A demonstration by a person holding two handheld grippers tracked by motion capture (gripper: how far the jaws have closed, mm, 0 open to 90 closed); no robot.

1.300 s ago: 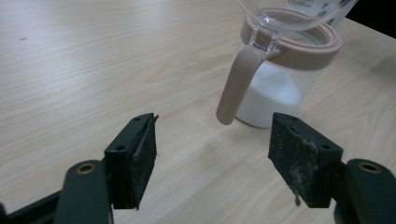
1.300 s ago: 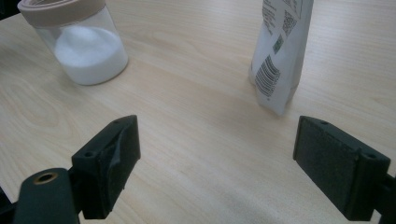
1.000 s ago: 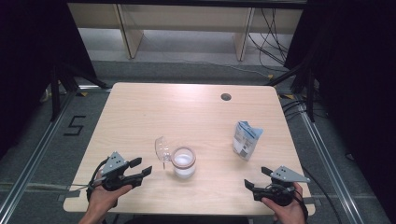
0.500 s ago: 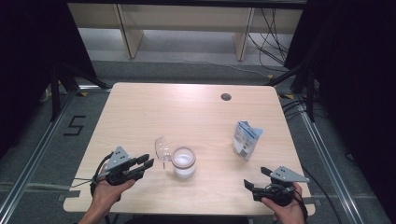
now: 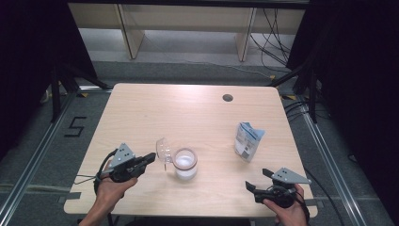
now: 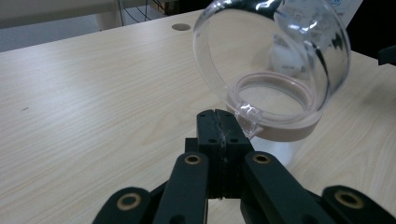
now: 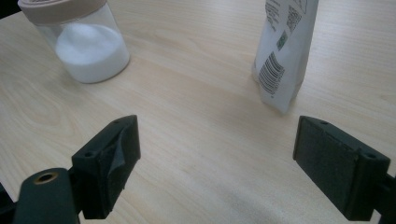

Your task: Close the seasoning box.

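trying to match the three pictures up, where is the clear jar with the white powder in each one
High view: the jar stands at the table's near middle, its clear flip lid open toward the left gripper.
Left gripper view: upper right, just past the shut jaws; the pink rim and lid loom large.
Right gripper view: top left corner.
Shared landmark: the white pouch, also top right in the right gripper view.

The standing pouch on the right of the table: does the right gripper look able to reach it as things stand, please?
Probably yes. The right gripper is open, and in its own view the pouch stands upright ahead between the jaw lines, with bare table between. The jar sits well off to the side.
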